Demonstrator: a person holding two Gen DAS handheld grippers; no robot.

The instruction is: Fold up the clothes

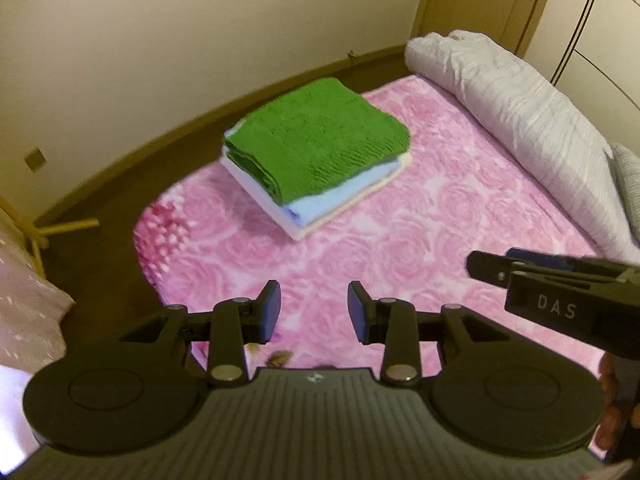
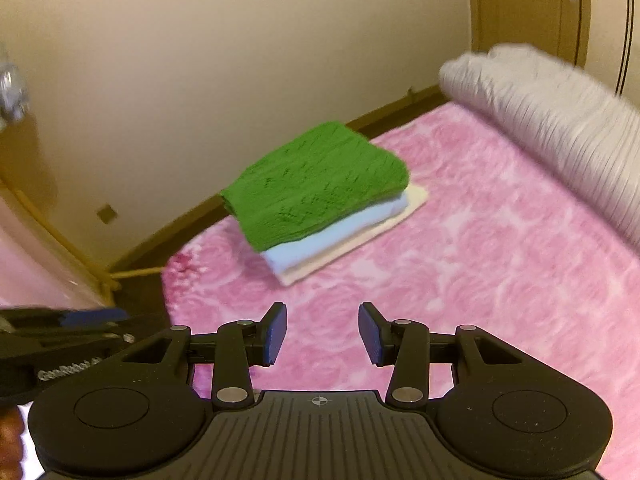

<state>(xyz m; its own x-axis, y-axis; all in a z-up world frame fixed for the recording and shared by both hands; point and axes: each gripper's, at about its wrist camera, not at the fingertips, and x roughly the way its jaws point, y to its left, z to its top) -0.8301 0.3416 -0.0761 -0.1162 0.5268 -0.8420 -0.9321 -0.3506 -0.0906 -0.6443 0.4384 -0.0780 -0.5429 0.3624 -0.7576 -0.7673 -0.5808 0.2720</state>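
A bed with a pink rose-patterned blanket (image 1: 440,216) fills the scene. A rolled grey-white duvet (image 1: 520,120) lies along its right edge, leaving the middle free as a work surface. Toward the far left side sits a neat stack of folded clothes (image 1: 316,148): a green knit on top, pale blue below, cream at the bottom. At the near edge, the left gripper (image 1: 314,312) and right gripper (image 2: 323,334) hover, fingers apart, holding nothing, well short of the stack.

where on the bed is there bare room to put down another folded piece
The pink blanket is bare between the stack of folded clothes and the rolled grey quilt, and in front of the stack toward both grippers. The far left corner holds the stack.
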